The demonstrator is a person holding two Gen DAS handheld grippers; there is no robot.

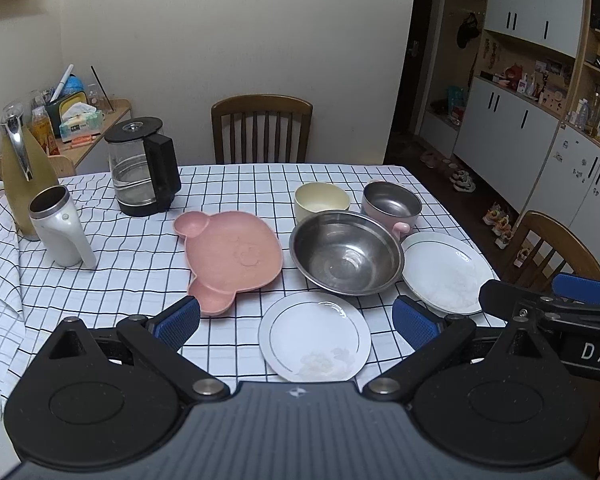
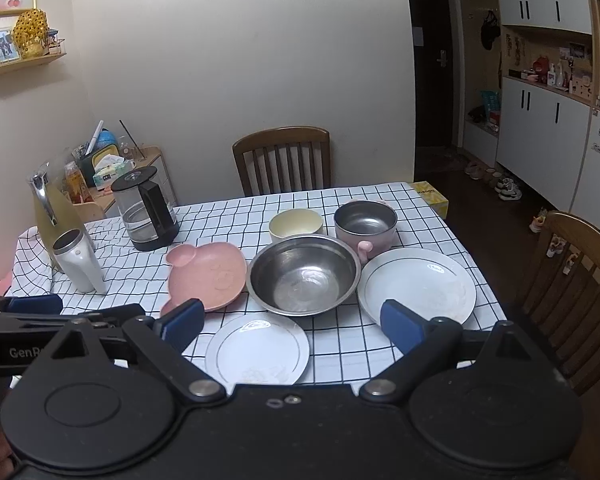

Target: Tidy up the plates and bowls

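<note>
Both grippers spread, empty, above near table edge.
Landmark: large steel bowl. Left gripper and right gripper hover over small white plate before it; pink plate left, large white plate right, cream bowl and pink-handled steel bowl behind.

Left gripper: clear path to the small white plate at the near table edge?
Probably yes. The left gripper is open, and the small white plate lies flat right ahead between its fingers with nothing on top. The steel bowl sits behind it.
</note>
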